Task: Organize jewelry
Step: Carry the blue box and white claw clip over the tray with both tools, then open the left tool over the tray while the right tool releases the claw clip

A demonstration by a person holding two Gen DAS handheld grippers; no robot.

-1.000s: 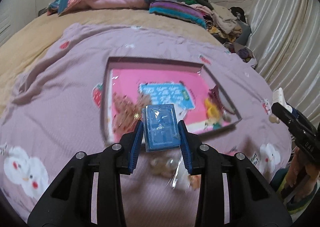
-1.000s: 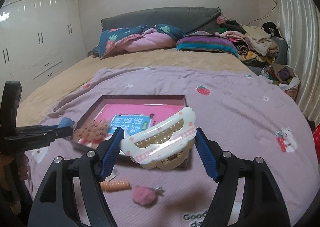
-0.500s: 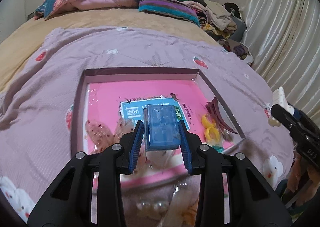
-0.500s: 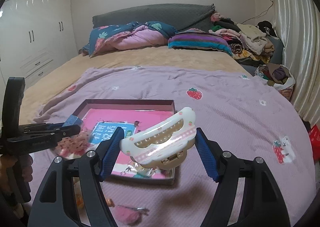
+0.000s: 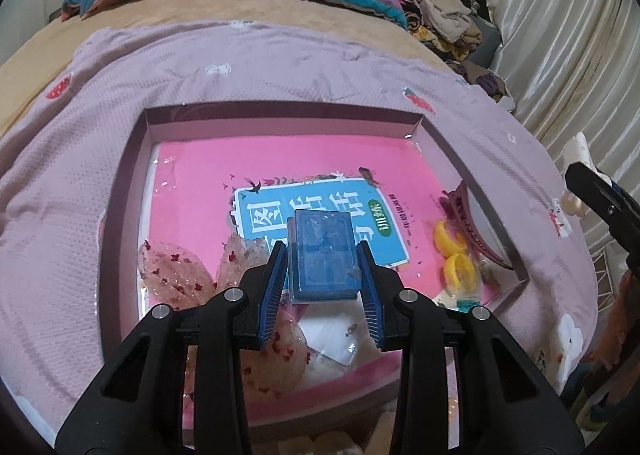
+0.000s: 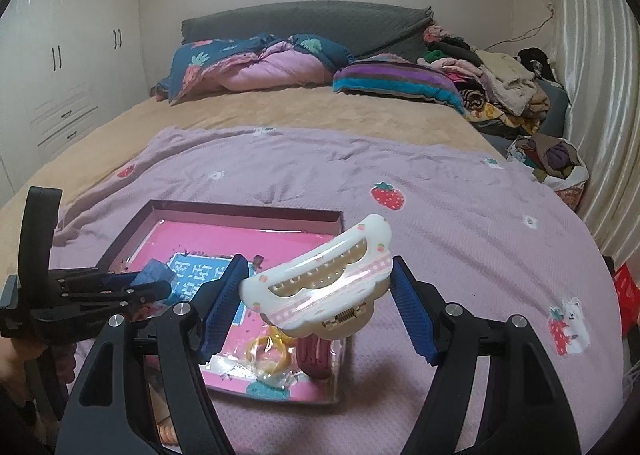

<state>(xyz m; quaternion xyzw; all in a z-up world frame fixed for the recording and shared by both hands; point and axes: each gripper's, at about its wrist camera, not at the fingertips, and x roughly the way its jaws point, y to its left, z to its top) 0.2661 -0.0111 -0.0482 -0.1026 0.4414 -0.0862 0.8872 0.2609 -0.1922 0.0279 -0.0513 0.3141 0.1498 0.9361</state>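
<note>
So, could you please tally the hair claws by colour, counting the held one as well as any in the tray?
Cream hair claw: 1, held in the right gripper
Maroon hair claw: 1, lying in the tray
Total: 2

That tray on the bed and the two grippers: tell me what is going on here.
A person is sorting hair accessories into a shallow tray on the bed. The left gripper holds a small blue box between its fingers, above the tray's pink lining. The right gripper holds a white hair claw clip above the tray's near right corner. Yellow hair ties and a maroon clip already lie in the tray.
</note>
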